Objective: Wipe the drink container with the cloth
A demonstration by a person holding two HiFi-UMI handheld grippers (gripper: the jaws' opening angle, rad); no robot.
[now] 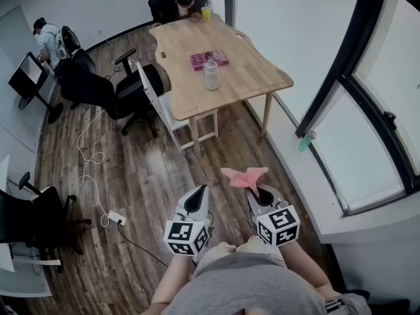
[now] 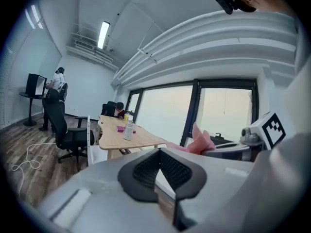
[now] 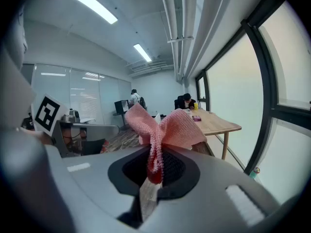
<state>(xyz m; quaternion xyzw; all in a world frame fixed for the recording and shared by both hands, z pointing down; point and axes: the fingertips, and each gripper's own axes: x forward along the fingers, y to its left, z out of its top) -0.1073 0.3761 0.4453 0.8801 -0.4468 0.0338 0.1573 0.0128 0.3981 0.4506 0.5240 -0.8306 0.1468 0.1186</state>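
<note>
The drink container, a clear bottle (image 1: 210, 74), stands on the wooden table (image 1: 252, 77) far ahead of me; it also shows small as the bottle (image 2: 129, 130) in the left gripper view. A pink cloth (image 1: 244, 176) is pinched in my right gripper (image 1: 258, 190), fanning out above the jaws as the cloth (image 3: 165, 127). My left gripper (image 1: 197, 201) hangs beside it with the jaws together and nothing in them. Both grippers are close to my body, well short of the table. From the left gripper (image 2: 160, 168) I see the cloth (image 2: 200, 141) to the right.
A pink box (image 1: 209, 59) lies behind the bottle and a yellow cup (image 1: 206, 13) stands at the table's far end, where a person sits. A white chair (image 1: 164, 107) and black office chairs (image 1: 105, 90) stand left of the table. A cable and power strip (image 1: 116, 217) lie on the floor.
</note>
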